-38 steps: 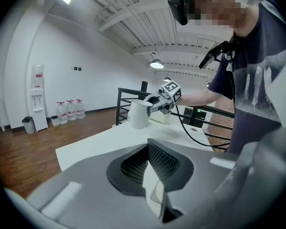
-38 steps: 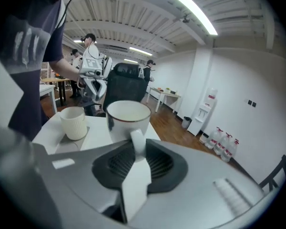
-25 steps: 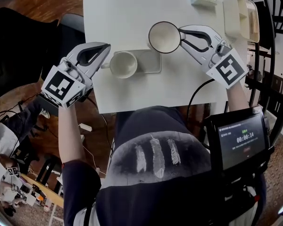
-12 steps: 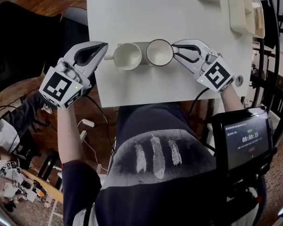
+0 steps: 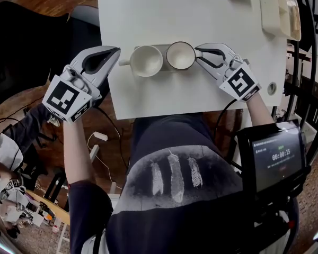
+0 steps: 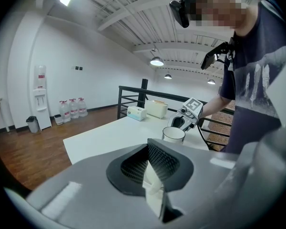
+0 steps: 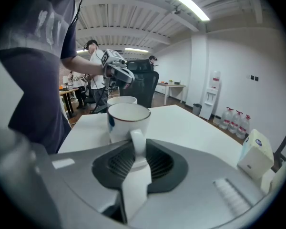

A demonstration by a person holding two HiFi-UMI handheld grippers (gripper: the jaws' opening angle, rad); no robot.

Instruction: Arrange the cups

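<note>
Outward point both handles: the plain cup [image 5: 147, 61] and the dark-rimmed cup [image 5: 180, 55] stand upright in a row near the front edge of the white table [image 5: 148, 15].
Both mouths face up, and the row runs left to right along that edge, with the rims touching or very nearly so. They stand over a pale tray [image 5: 161, 48] of which only slivers show. The plain cup's handle [image 5: 124, 62] sticks out to the left, toward the left gripper [image 5: 116, 53]. That gripper's jaws are pressed fully together on nothing, their tips just beside that handle. The dark-rimmed cup's handle [image 7: 136, 142] sticks out to the right, straight into the right gripper [image 5: 200, 53], whose jaws stand partly apart and clamp the loop between their ribbed pads. In the right gripper view this cup is nearest, with the plain cup directly behind it.
</note>
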